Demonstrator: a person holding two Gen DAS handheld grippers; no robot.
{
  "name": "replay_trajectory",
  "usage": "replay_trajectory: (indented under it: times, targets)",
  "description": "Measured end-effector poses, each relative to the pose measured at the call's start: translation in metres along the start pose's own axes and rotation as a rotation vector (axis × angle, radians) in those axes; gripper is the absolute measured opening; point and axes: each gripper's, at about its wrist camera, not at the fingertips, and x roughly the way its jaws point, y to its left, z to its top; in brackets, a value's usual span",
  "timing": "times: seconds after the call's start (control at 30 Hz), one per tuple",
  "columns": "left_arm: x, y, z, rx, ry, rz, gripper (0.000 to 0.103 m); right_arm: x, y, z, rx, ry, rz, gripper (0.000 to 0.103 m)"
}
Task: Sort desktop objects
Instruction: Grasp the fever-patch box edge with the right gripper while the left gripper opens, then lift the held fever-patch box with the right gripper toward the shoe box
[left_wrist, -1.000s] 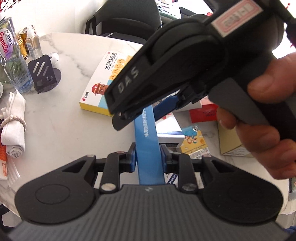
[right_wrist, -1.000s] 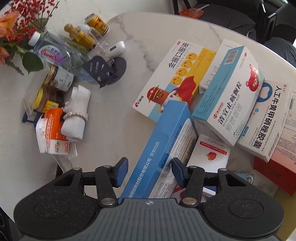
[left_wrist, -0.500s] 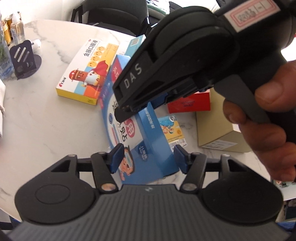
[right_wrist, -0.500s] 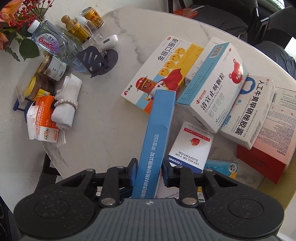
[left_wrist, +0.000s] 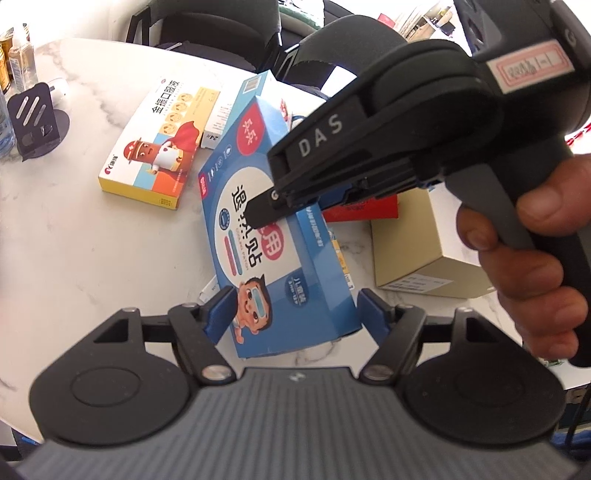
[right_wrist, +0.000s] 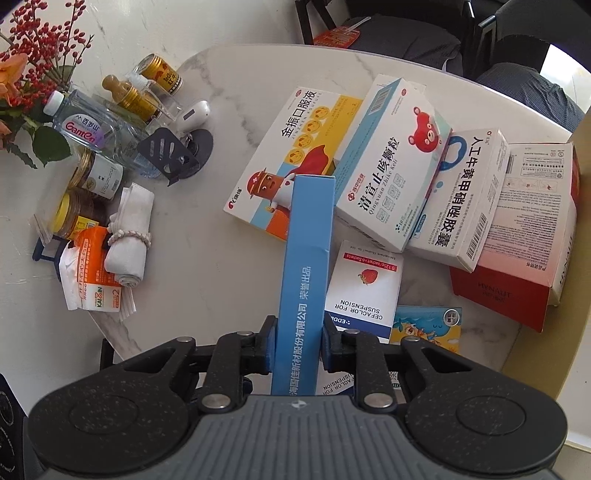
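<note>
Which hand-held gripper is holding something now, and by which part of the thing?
The right hand-held gripper is shut on the blue box, clamping its two broad faces near one end. The left hand-held gripper is open around the box, holding nothing.

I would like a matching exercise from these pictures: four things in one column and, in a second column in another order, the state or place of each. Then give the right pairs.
Things:
1. blue box
2. left tongs
3. white cloth
4. strawberry box

States or places:
A. rolled, with a bead bracelet around it
B. open, one finger on each side of the blue box
C. lying flat on the table, right of the blue box
D. clamped on edge in the right tongs

Pairs: 1-D, 2-B, 3-A, 4-C
</note>
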Motion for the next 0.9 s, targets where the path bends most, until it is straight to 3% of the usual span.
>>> replay_trajectory:
  times: [0.57, 0.7, 0.9]
  targets:
    - [-0.008, -0.025, -0.003, 0.032, 0.003, -0.007, 0.081, -0.027, -0.013, -0.007, 0.057, -0.075, 0.043, 0.025]
    - [-0.009, -0.028, -0.007, 0.045, 0.003, 0.002, 0.087, -0.031, -0.014, -0.010, 0.064, -0.093, 0.040, 0.025]
    - [-0.015, -0.032, -0.006, 0.058, 0.002, 0.009, 0.087, -0.039, -0.015, -0.015, 0.080, -0.121, 0.053, 0.025]
